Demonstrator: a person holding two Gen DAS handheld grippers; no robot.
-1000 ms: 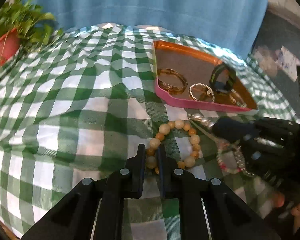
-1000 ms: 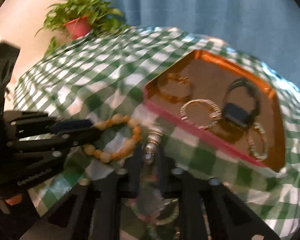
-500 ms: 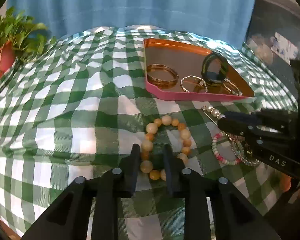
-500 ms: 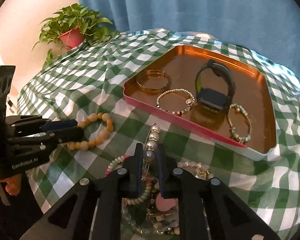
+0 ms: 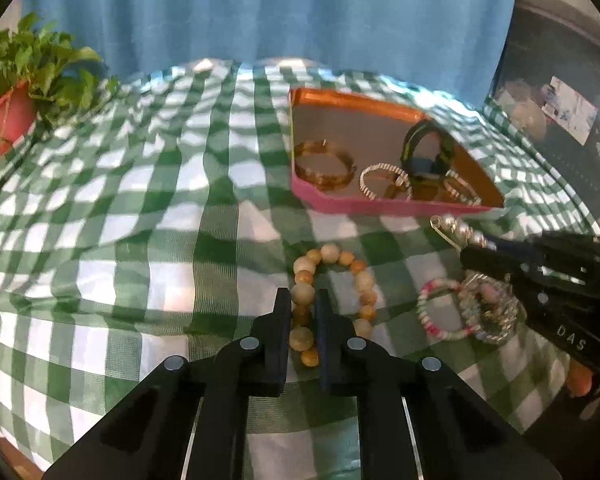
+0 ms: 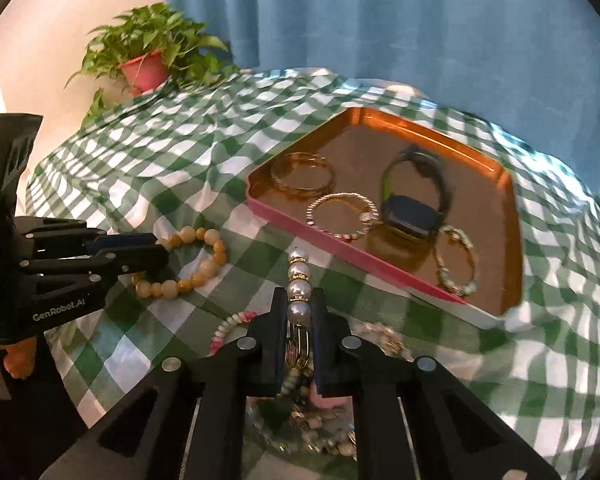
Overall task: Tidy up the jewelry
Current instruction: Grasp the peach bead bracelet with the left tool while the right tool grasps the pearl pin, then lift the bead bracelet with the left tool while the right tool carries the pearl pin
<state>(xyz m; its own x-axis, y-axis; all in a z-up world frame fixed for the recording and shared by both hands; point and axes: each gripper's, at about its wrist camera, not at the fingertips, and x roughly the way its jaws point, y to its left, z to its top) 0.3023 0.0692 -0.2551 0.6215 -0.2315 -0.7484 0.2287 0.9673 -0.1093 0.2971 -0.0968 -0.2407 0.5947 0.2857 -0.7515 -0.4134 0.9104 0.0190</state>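
An orange-beaded bracelet (image 5: 334, 280) lies on the green checked cloth, in front of the pink-rimmed orange tray (image 5: 380, 205). My left gripper (image 5: 303, 312) is shut on the near side of this bracelet; it also shows in the right wrist view (image 6: 160, 256). My right gripper (image 6: 298, 312) is shut on a pearl bracelet (image 6: 299, 280) and holds it above the cloth, short of the tray (image 6: 340, 244). The tray holds a gold bangle (image 6: 302, 176), a thin beaded bracelet (image 6: 342, 216), a dark watch (image 6: 414, 208) and a pale bead bracelet (image 6: 456, 260).
A pile of loose bracelets (image 5: 468, 312) lies on the cloth to the right, under my right gripper (image 5: 472, 248). A potted plant (image 6: 148, 60) stands at the table's far left edge. A blue curtain hangs behind the table.
My left gripper has closed on the orange-beaded bracelet's near side. My right gripper has lifted and drawn the pearl bracelet a little back from the tray.
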